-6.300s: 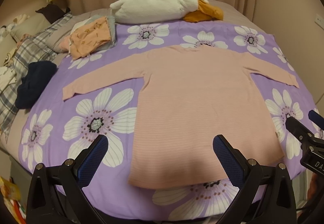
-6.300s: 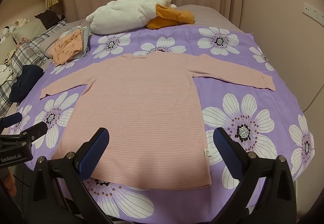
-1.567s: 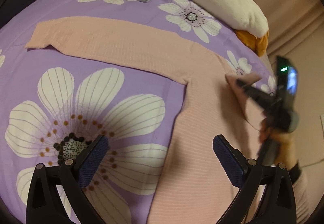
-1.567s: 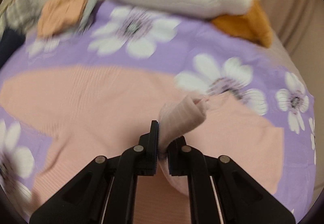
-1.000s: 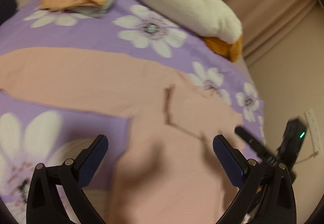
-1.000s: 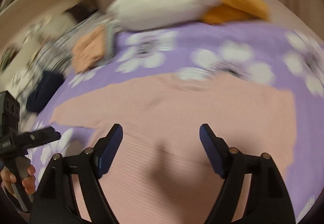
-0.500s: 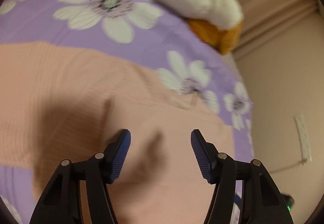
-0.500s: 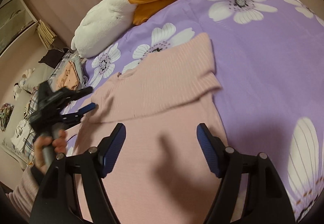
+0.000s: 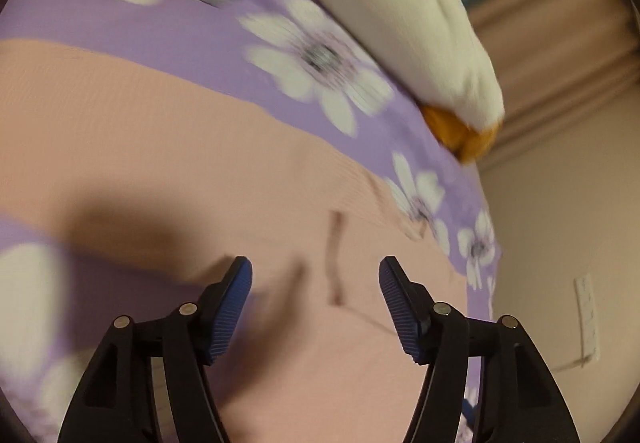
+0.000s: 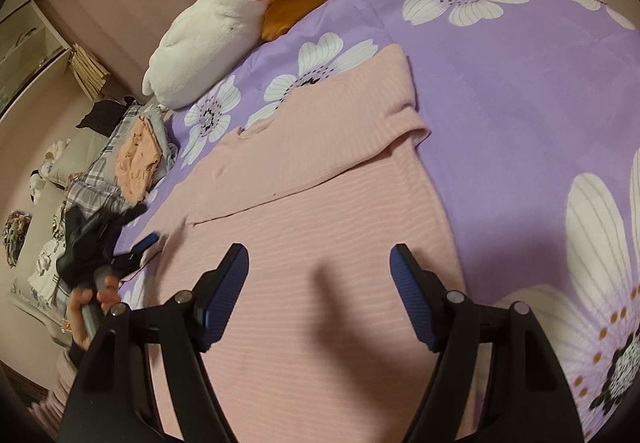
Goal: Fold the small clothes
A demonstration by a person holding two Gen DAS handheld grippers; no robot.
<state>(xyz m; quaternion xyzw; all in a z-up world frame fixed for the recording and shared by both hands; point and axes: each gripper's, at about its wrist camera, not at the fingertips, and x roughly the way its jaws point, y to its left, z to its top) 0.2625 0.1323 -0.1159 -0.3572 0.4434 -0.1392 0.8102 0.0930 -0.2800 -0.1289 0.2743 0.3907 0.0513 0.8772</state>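
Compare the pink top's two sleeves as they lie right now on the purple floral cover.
The sleeve on the right gripper's side is folded in across the chest of the pink top; the other sleeve stretches straight out. The folded sleeve rests on the top itself; the outstretched one lies on the purple floral cover. Both are the same pink ribbed knit and lie flat.
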